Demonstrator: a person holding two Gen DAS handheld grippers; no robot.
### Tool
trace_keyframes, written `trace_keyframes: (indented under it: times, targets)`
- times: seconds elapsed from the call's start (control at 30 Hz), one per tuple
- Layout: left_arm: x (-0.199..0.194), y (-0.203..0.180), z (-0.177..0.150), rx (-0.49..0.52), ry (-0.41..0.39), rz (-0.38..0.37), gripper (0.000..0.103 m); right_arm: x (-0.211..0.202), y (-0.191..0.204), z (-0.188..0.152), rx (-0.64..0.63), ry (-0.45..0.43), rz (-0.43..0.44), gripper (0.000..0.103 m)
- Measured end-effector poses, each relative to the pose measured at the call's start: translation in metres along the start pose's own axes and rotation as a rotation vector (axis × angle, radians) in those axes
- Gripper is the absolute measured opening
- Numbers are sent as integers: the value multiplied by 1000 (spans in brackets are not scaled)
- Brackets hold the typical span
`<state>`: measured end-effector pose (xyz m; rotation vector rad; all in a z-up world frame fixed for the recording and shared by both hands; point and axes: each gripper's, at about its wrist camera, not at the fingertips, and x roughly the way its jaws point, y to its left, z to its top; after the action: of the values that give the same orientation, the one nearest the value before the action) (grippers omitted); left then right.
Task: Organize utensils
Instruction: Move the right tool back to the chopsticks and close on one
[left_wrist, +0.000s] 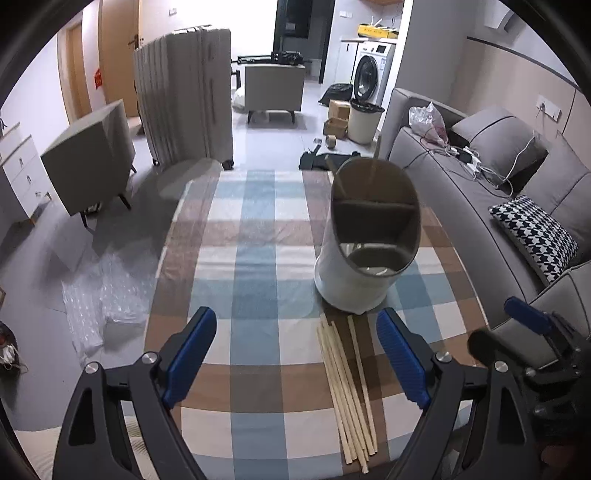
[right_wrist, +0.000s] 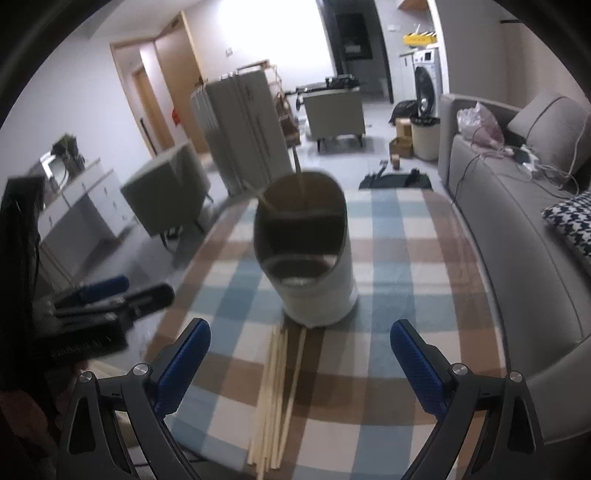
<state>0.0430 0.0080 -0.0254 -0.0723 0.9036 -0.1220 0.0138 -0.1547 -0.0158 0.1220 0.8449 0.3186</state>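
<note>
Before the white holder (left_wrist: 354, 284), pale, seemingly wooden chopsticks (left_wrist: 347, 391) loosely bundled

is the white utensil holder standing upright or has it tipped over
Upright. The white utensil holder stands on its base on the checked tablecloth, open top facing up, with two chopsticks sticking up out of its back compartment.

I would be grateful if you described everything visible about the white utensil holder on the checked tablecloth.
The utensil holder is a white, smooth-looking cylinder with a slanted rim, high at the back and low toward the cameras. Its interior is dark, and dividers split it into compartments. It stands upright on the checked tablecloth. Two chopsticks lean in a rear compartment; the front one looks empty. The loose chopstick bundle lies just before its base; whether the tips touch it is unclear. Neither gripper touches it.
</note>
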Motion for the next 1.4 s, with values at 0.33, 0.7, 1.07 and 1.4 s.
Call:
trace_keyframes:
  times: [0.33,0.7,1.07,1.4]
  targets:
    - [27,23,-7,-76,83,39,85,77,-16,-17,72,228,-24,85]
    - [42,58,-8,-162,166,54,85,152,7,-23,-8,343,-72,57]
    - [51,85,-13,-249,227,54,85,178,22,-29,-88,362,-178,28]
    - [58,96,-19,-267,271,73,85,178,40,-33,-153,338,-192,6]
